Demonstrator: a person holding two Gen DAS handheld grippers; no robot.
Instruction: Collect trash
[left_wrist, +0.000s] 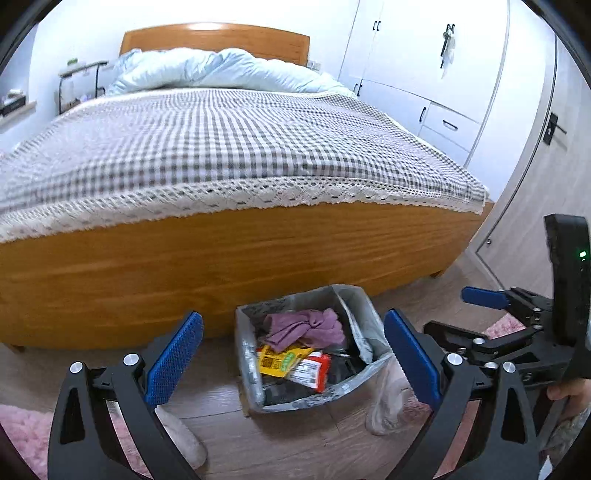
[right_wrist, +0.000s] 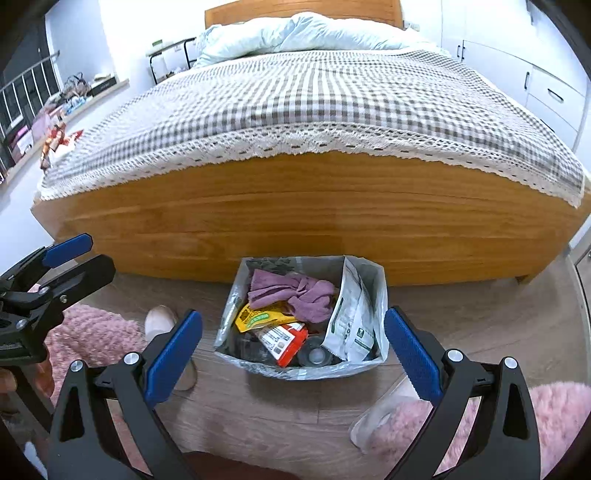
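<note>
A small bin (left_wrist: 248, 354) (right_wrist: 381, 291) lined with a grey bag stands on the wooden floor at the foot of the bed. Inside lie a purple cloth (left_wrist: 306, 326) (right_wrist: 295, 291), a yellow wrapper (left_wrist: 277, 362) (right_wrist: 258, 315), a red-and-white wrapper (left_wrist: 312, 371) (right_wrist: 284, 339) and a white pouch (right_wrist: 352, 314). My left gripper (left_wrist: 293, 317) is open, held above and in front of the bin, holding nothing. My right gripper (right_wrist: 293, 317) is open too, also facing the bin and holding nothing. Red and orange wrappers (right_wrist: 59, 138) lie by the bed's left edge.
The bed (left_wrist: 221, 140) with a checked cover and wooden footboard (right_wrist: 314, 221) fills the background. A pink rug (right_wrist: 92, 332) and slippers (right_wrist: 162, 321) (left_wrist: 391, 402) lie beside the bin. Wardrobe doors (left_wrist: 424, 55) line the right wall; a side shelf (left_wrist: 79, 79) stands far left.
</note>
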